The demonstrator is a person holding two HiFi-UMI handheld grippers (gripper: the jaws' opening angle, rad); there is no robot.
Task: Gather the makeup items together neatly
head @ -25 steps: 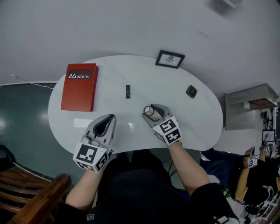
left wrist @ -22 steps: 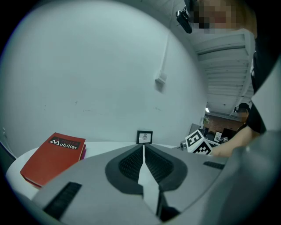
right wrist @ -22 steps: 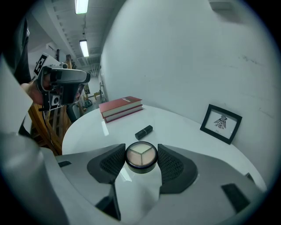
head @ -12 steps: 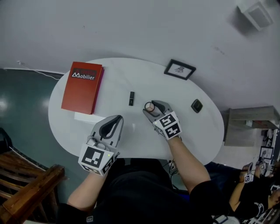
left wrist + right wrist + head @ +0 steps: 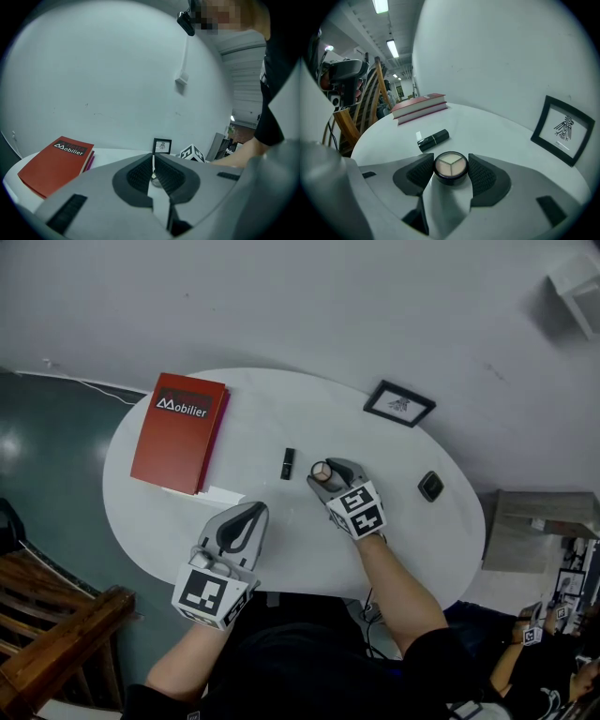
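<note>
Right tool (image 5: 325, 474), clamped on the round compact (image 5: 450, 166), is nearer the lipstick (image 5: 288, 463) than a second ago, so gathering is under way. Compact is mid-tabletop (image 5: 262, 418), at the lipstick's 3 o'clock, face up, no long axis. Lipstick's axis runs 12–6. Left tool (image 5: 153, 169) is closed together, empty.

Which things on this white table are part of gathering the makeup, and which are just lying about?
Makeup to gather: round eyeshadow compact, black lipstick, small dark case (probably a compact).
Just lying about: red book, framed picture.
</note>
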